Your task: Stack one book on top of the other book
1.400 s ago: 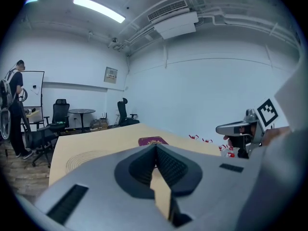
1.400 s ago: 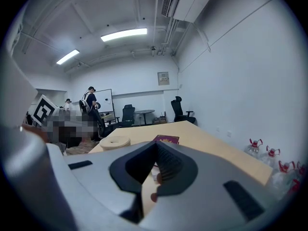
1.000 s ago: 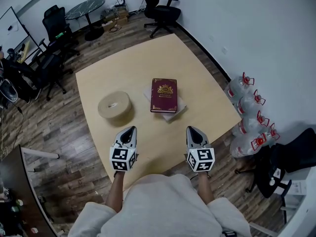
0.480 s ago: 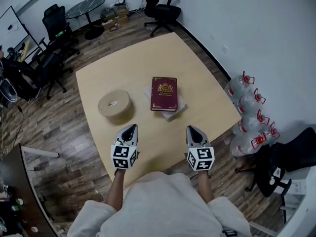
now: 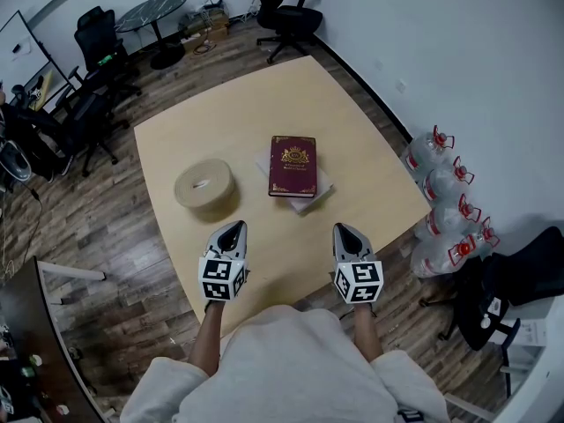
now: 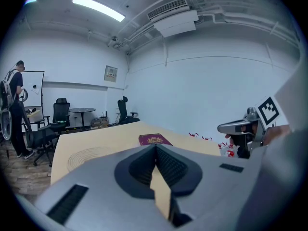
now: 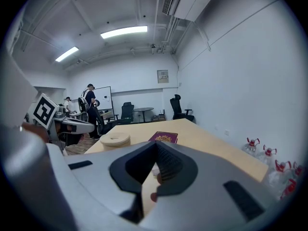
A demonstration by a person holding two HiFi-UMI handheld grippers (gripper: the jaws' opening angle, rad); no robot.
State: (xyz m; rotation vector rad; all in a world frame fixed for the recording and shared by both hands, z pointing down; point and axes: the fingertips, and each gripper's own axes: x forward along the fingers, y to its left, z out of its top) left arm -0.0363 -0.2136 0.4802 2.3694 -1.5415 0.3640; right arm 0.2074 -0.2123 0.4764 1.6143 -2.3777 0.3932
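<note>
A dark red book [image 5: 293, 166] with a gold crest lies on top of a pale book [image 5: 318, 192] near the middle of the light wooden table [image 5: 264, 113]. The red book also shows in the left gripper view [image 6: 155, 139] and the right gripper view [image 7: 166, 137]. My left gripper [image 5: 232, 230] hovers over the table's near edge, shut and empty. My right gripper [image 5: 345, 233] is beside it to the right, also shut with nothing held. Both point toward the books and stay well short of them.
A round tan disc-shaped object [image 5: 204, 185] sits on the table left of the books. Several water jugs [image 5: 445, 210] stand on the floor at the right. Office chairs [image 5: 284, 16] and a round dark table [image 5: 152, 14] are at the far side. A person [image 6: 13, 109] stands far left.
</note>
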